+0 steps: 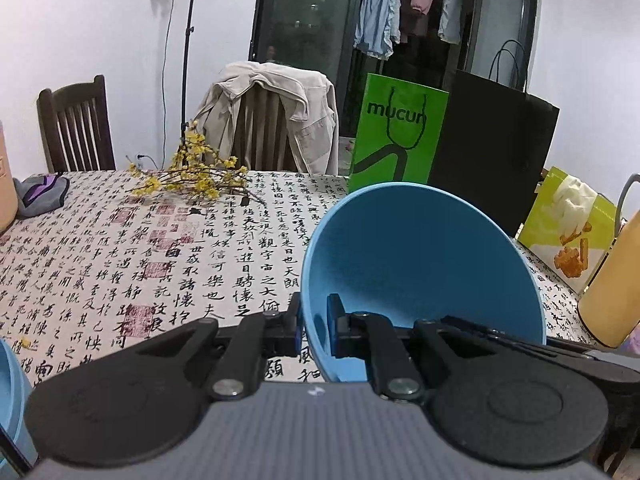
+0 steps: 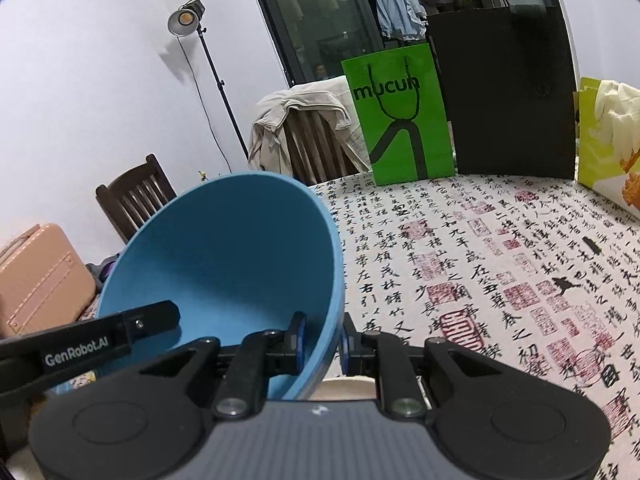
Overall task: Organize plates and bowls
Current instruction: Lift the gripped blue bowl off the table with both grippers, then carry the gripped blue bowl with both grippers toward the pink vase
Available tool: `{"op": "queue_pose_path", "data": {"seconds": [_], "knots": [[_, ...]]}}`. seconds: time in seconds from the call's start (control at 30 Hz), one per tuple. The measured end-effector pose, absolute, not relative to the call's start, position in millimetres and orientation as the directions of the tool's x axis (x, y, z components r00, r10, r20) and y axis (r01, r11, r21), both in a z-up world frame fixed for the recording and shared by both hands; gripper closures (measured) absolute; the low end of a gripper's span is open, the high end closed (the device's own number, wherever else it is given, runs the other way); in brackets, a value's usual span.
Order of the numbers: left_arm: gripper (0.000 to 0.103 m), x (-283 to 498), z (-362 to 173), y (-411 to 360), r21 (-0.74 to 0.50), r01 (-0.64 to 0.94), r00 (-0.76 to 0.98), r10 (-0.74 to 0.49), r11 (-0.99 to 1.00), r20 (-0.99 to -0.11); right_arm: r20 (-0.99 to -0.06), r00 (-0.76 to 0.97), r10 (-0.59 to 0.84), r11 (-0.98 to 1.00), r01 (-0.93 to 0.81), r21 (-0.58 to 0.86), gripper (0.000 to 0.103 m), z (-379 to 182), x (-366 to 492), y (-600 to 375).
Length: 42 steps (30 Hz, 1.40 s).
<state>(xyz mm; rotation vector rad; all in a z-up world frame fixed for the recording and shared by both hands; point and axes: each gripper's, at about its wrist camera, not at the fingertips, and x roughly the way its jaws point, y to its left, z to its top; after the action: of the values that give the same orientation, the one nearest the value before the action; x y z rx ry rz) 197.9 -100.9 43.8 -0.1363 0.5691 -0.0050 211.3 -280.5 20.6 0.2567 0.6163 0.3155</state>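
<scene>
A blue bowl (image 1: 420, 256) hangs tilted above the patterned tablecloth, its hollow facing the cameras. My left gripper (image 1: 314, 320) is shut on its left rim, one pad inside and one outside. In the right wrist view the same blue bowl (image 2: 232, 256) fills the left half, and my right gripper (image 2: 322, 340) is shut on its right rim. The left gripper's black finger (image 2: 120, 332) shows at that bowl's far side. The edge of another blue vessel (image 1: 12, 392) shows at the lower left. Something cream-coloured (image 2: 348, 388) lies under the right gripper, mostly hidden.
On the table (image 1: 120, 264) lie yellow flower twigs (image 1: 192, 180) and a grey cloth (image 1: 40, 196). A green bag (image 1: 400, 136), a black bag (image 1: 496, 148) and a yellow-green bag (image 1: 568, 232) stand at the back right. A yellow bottle (image 1: 612, 288) is near right; chairs stand behind.
</scene>
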Motion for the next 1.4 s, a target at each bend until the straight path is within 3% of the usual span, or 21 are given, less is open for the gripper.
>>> {"op": "queue_pose_path", "data": {"seconds": [0.63, 1.4], "knots": [[0.091, 179, 46, -84, -0.137, -0.122, 0.858, 0.035, 0.983, -0.513, -0.503, 0.744, 0.44, 0.893, -0.303, 0.333, 0.087, 24, 212, -265], [0.091, 174, 51, -50, -0.169, 0.007, 0.866, -0.091, 0.986, -0.491, -0.505, 0.785, 0.36, 0.906, -0.165, 0.39, 0.087, 15, 187, -240]]}}
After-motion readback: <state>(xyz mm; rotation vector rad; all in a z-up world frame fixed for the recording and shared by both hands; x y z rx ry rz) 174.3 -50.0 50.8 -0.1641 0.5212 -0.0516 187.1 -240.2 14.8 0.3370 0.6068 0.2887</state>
